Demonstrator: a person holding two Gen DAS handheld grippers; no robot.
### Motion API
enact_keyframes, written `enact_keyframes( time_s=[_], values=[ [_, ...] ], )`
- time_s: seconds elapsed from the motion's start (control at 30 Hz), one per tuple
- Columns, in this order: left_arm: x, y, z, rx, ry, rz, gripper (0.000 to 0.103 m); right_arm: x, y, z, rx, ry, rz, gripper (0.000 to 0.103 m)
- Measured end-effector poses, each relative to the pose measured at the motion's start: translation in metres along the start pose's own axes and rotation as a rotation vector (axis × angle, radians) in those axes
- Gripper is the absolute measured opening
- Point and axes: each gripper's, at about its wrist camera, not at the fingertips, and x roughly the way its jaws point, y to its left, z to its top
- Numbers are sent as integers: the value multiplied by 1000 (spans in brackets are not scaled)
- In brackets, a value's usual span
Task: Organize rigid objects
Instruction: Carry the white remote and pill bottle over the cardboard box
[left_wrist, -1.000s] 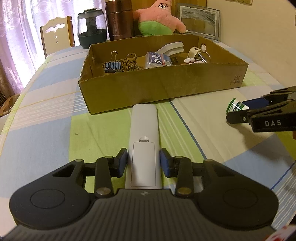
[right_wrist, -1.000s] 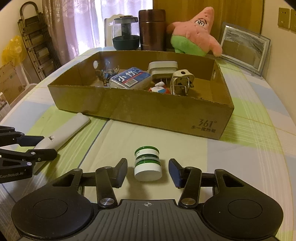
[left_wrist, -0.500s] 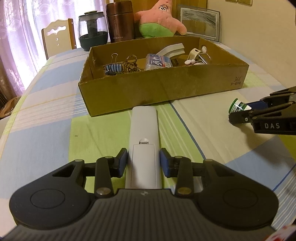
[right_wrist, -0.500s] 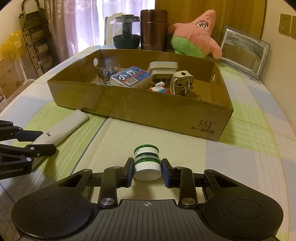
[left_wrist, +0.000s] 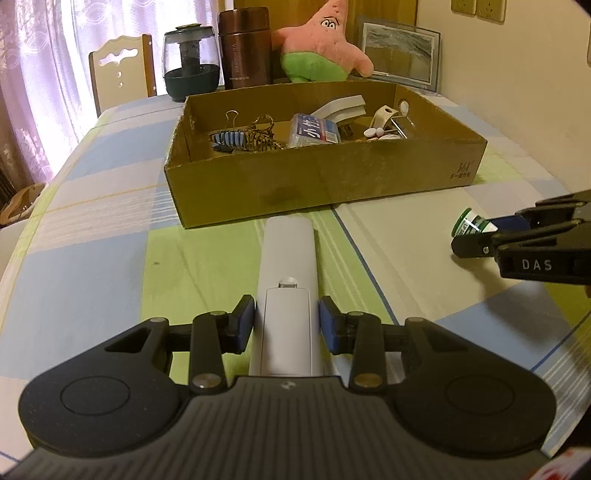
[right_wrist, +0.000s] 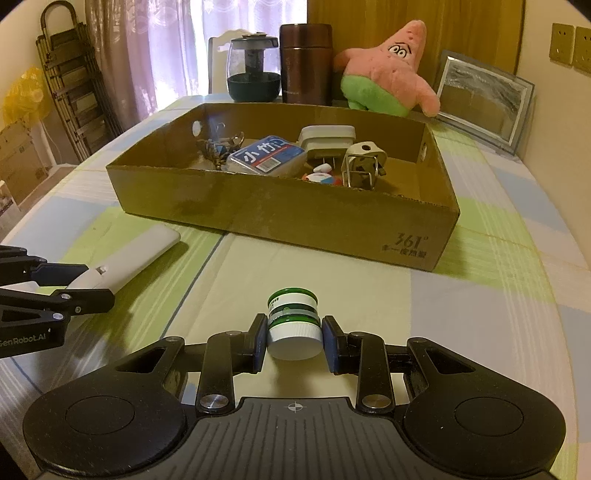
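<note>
the left gripper (left_wrist: 287, 325) is clamping the near end of the white remote (left_wrist: 287, 295), whose long axis is pointing straight ahead at the cardboard box (left_wrist: 325, 181). the right gripper (right_wrist: 294, 341) is pinching the green-and-white bottle (right_wrist: 293, 323), seemingly lying on its side, with the box ahead of it too.

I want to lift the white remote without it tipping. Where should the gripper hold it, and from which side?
Hold the remote across its narrow width, on the two long straight edges, coming from its near end along its length. It lies flat, pointing at the box, so those edges are parallel and free. The left gripper already grips there, at the battery cover; nearer the middle would probably balance better.
</note>
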Motion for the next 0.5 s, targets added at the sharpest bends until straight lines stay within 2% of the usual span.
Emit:
enact_keyframes(
  time_s=[0.5],
  values=[
    [-32,-7,6,-25,-21,0,32,-26,7,2,34,-29,11,28]
  ],
)
